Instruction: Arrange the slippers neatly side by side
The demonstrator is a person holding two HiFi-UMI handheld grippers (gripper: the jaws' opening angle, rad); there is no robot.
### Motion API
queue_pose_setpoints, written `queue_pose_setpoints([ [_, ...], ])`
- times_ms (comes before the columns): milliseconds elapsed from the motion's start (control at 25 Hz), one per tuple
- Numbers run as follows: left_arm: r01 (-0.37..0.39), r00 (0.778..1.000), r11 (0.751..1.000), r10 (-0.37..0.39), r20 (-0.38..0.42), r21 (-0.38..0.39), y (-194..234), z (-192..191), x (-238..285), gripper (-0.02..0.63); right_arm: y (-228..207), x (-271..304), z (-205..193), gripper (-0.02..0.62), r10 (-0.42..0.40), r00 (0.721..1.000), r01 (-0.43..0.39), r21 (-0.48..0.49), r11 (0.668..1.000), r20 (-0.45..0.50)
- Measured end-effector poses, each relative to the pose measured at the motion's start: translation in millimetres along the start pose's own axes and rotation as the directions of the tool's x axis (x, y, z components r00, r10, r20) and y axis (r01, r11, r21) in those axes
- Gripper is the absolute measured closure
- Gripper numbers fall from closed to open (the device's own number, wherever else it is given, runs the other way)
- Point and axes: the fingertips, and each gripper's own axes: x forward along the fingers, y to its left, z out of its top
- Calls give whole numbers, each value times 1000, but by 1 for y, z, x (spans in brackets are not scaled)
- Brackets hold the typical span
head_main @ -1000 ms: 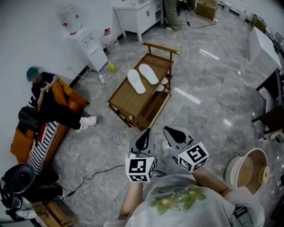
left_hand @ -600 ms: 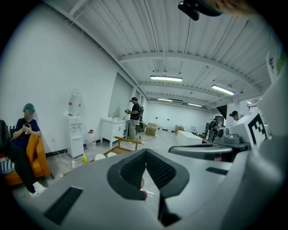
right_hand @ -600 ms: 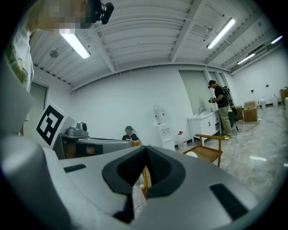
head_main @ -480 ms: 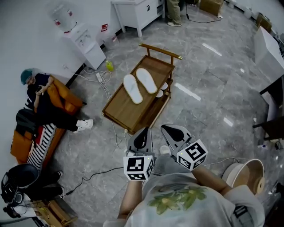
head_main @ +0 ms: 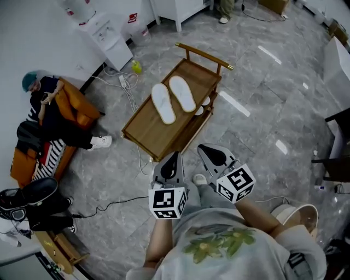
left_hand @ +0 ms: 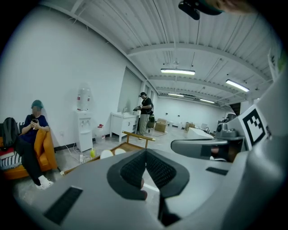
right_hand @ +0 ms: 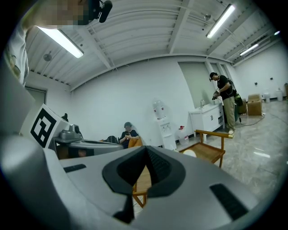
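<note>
Two white slippers, left one and right one, lie side by side on the top of a low wooden cart, soles up or flat, toes toward the far end. My left gripper and right gripper are held close to my chest, well short of the cart, both shut with nothing between the jaws. In the left gripper view the slippers peek above the shut pads, and the cart shows past the right gripper's jaws.
A person sits on an orange sofa at left. A water dispenser and white cabinet stand along the wall, with cables on the floor beside the cart. A round wooden basket stands at right; another person stands by the cabinet.
The view has shifted forward and down, so the cart and slippers sit a little nearer and lower in the frame. Both grippers stay shut and empty in front of me.
</note>
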Motion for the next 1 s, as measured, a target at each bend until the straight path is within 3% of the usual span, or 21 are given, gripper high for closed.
queue_pose_setpoints([
  [560, -16, 998, 1000, 14, -66, -20, 51, -5, 42, 591, -31, 62, -1, 581, -4, 999, 6, 43, 999, -38],
  [1000, -32, 996, 999, 28, -90, -37, 131, 20, 85, 591, -54, 158, 3, 488, -12, 991, 19, 49, 999, -130],
])
